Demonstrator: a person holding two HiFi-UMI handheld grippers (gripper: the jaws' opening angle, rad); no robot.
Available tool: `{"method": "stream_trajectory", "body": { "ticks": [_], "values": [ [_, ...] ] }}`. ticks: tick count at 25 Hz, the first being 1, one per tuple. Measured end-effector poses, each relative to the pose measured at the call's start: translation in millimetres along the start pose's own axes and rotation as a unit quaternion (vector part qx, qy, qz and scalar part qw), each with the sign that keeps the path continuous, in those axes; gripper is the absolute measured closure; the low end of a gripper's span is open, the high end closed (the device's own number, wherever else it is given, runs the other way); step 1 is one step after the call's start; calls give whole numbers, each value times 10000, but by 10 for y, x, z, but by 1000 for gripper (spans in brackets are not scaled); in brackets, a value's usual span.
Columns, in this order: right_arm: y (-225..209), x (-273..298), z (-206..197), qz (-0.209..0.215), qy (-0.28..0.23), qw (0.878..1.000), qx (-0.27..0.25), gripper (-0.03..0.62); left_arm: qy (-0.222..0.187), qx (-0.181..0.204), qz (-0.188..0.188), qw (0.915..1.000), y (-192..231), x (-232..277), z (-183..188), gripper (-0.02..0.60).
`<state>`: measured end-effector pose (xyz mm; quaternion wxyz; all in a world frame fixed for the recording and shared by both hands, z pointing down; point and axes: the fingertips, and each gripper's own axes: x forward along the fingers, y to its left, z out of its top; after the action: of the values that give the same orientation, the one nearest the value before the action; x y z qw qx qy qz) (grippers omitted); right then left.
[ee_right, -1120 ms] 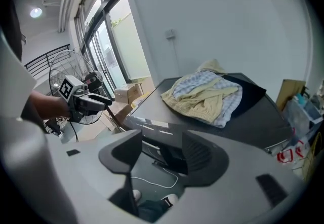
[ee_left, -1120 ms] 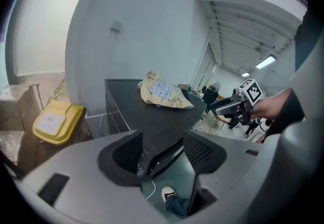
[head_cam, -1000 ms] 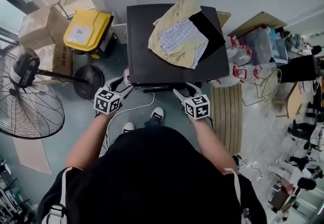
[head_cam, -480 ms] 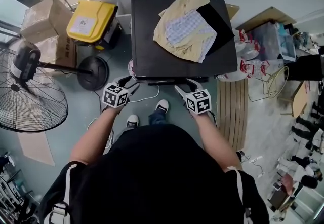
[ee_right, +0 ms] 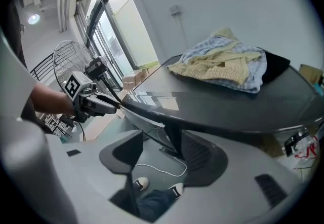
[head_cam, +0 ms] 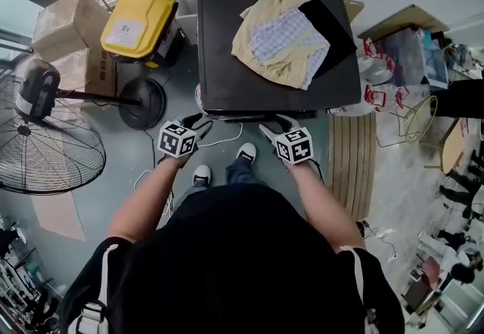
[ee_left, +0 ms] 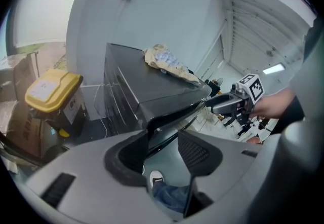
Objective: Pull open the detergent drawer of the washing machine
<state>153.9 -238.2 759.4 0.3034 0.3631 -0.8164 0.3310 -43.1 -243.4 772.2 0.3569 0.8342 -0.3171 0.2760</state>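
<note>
Holding the left gripper (ee_left: 163, 143) with jaws apart, just been narrowing, nothing pinched, only the washing machine (head_cam: 249, 83) front lip lined up in the gap. Same deal on the right gripper (ee_right: 157, 154): spread, empty. Parked low at the front, guessing to hunt for the handle. Can't make out the detergent drawer itself. Should be on the dark front panel (ee_left: 120, 102), seemingly flush. Clothes (head_cam: 283, 30) dumped on top.

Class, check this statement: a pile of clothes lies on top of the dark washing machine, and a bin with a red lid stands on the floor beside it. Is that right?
Not quite. The bin has a yellow lid, not a red one, as the head view shows. The rest holds: the pile of clothes lies on top of the dark washing machine.
</note>
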Motion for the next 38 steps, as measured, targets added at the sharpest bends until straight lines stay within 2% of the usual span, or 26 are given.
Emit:
{"method": "stream_trajectory", "body": {
  "ticks": [21, 31, 38],
  "values": [
    [63, 313, -59, 245, 127, 9996, -94, 408, 226, 335, -7, 9992, 25, 194, -57, 440],
    [14, 334, -67, 79, 134, 9998, -154, 477, 325, 417, 50, 9986, 33, 199, -72, 462],
    [11, 333, -84, 89, 168, 9996, -217, 485, 371, 452, 98, 9982, 28, 205, -92, 465]
  ]
}}
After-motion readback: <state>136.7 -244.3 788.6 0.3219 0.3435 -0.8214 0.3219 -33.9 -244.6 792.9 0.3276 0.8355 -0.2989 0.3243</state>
